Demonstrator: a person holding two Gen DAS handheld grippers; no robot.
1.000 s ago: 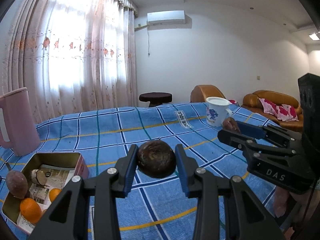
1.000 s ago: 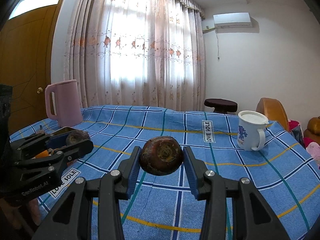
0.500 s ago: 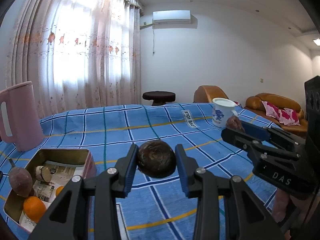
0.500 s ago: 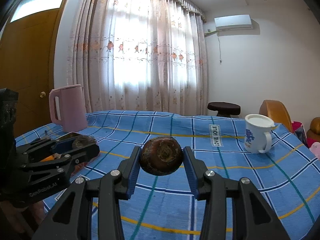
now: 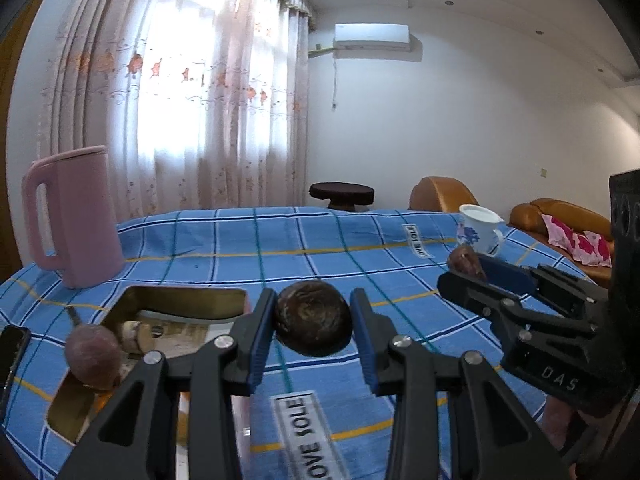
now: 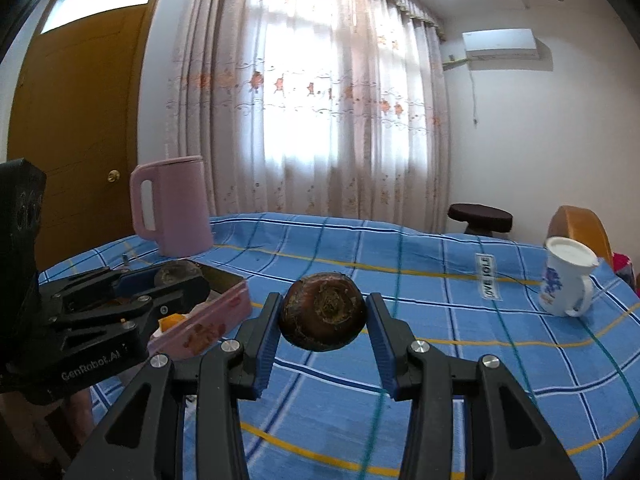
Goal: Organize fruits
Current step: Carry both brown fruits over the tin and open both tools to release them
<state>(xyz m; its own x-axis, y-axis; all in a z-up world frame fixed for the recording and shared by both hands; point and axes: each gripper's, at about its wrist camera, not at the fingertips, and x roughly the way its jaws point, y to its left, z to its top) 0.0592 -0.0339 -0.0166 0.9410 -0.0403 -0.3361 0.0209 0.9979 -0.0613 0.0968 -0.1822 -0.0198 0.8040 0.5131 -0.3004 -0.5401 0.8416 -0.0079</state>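
In the left wrist view my left gripper (image 5: 314,322) is shut on a dark brown round fruit (image 5: 314,316), held above the blue checked cloth just right of an open tin box (image 5: 138,294). The tin holds a dull purple fruit (image 5: 92,354) and some paper. My right gripper (image 6: 324,320) is shut on a second dark brown fruit (image 6: 324,314) in mid-air. Seen from the right wrist, the left gripper (image 6: 176,282) and its fruit (image 6: 178,272) hang over the pink-sided tin (image 6: 204,328), where an orange (image 6: 170,322) shows. The right gripper (image 5: 466,270) appears at the right in the left wrist view.
A pink kettle (image 5: 76,216) stands behind the tin at the table's far left. A white flowered mug (image 6: 566,282) sits at the far right. A dark phone-like slab (image 5: 12,354) lies left of the tin. Sofas and a stool stand beyond the table.
Both grippers have swung left across the table with their fruits still held. The tin and kettle now sit closer to the middle of both views.
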